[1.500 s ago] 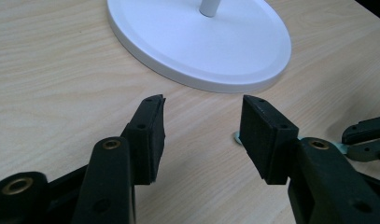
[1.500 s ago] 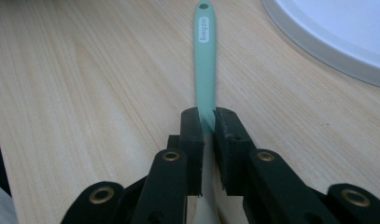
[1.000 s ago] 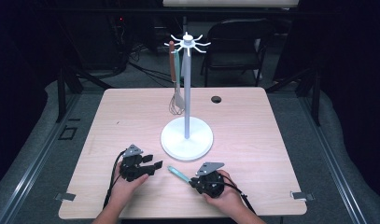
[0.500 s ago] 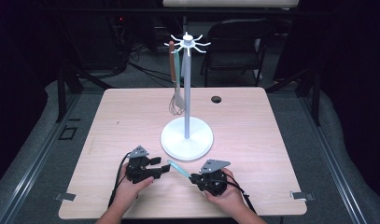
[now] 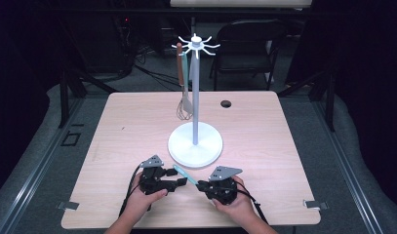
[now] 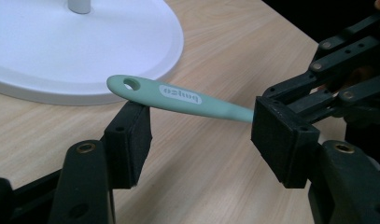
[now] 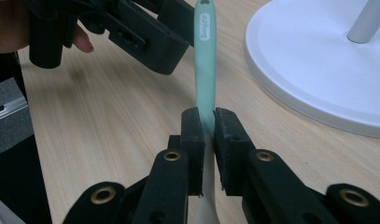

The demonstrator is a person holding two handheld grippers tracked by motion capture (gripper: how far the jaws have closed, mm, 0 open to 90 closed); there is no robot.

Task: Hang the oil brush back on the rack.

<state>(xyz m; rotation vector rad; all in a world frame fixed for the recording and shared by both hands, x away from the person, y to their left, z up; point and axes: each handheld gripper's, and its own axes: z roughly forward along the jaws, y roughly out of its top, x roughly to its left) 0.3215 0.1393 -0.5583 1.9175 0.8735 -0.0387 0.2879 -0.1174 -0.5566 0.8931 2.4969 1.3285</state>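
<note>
Mint-green utensil handle (image 7: 205, 65) sits pinched between the pads of the right tool (image 7: 205, 122), raised just above the counter (image 5: 284, 146) beside the white stand base (image 5: 195, 145). Its holed end (printed label facing up) lies between the spread jaws of the left tool (image 6: 201, 135), resting on one pad.

Left tool (image 6: 201, 140) open around mint handle (image 6: 178, 98)

Table brightly lit; surroundings dark; soft shadows.
</note>
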